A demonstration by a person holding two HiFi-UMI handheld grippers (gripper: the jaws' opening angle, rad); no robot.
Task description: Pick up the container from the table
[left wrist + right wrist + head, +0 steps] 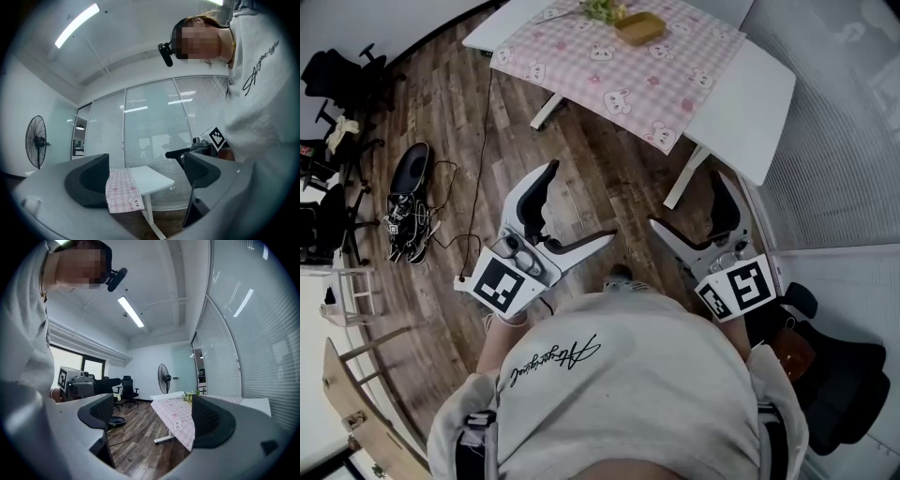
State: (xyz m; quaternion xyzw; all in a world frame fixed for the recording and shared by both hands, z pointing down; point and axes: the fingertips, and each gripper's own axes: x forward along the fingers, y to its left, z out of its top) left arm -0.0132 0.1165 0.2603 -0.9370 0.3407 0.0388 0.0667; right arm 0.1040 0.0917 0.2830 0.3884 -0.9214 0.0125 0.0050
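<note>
We record one shallow tan container (639,27) at the far end of the one white table (750,89). It rests on the pink checked rabbit-print cloth (619,70), just beside a green sprig (600,9). There are two grippers. The left gripper (581,202) and the right gripper (686,202) are held near the person's chest, well apart from the table (we judge the approach not yet begun). Both pairs of jaws stand wide apart and grip nothing, which we judge to be readiness for the container.
</note>
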